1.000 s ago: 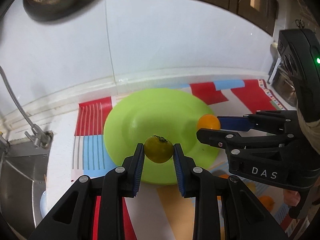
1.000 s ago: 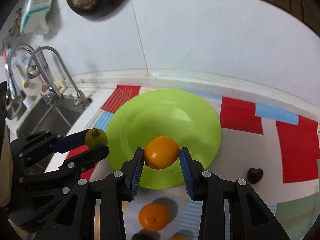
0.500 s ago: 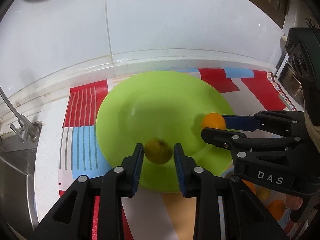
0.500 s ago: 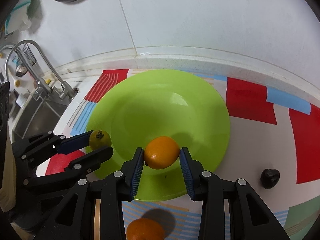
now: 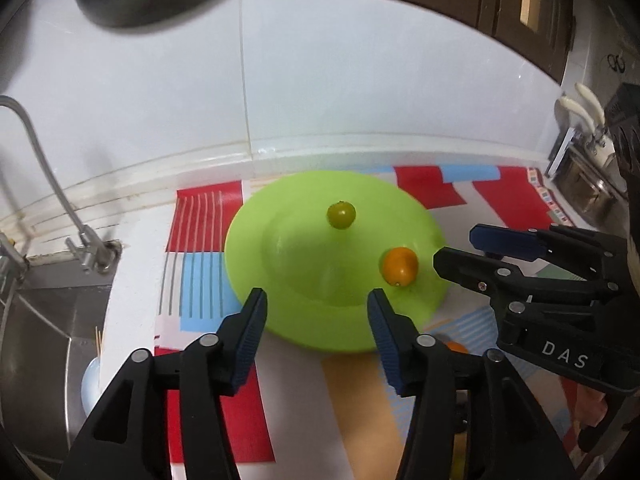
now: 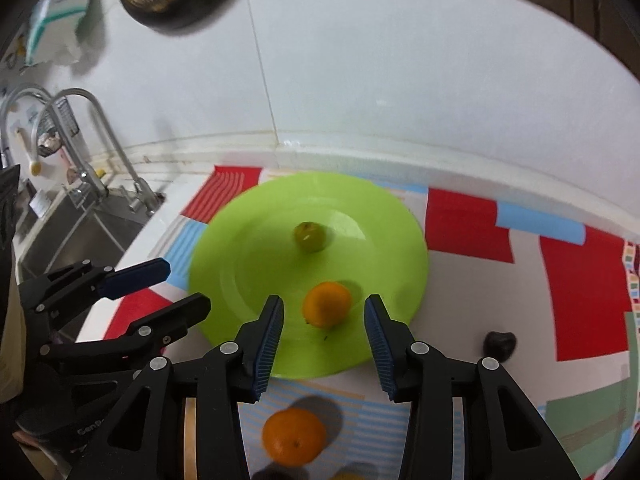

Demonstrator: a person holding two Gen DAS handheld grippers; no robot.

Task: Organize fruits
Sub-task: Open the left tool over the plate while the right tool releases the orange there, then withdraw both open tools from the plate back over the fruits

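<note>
Both grippers, left gripper (image 5: 316, 312) and right gripper (image 6: 324, 324), opening, hold nothing.

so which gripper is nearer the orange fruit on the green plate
Right. The right gripper, jaws opening, sits just behind the orange fruit; the left gripper, also opening, is off to its side.

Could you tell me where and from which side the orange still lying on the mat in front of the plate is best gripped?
Judging by its round shape, grip the orange across its widest middle, coming down from above. It lies free on the mat, just short of the green plate, with room on both flanks for the pads. The right gripper hangs nearest, jaws opening.
</note>
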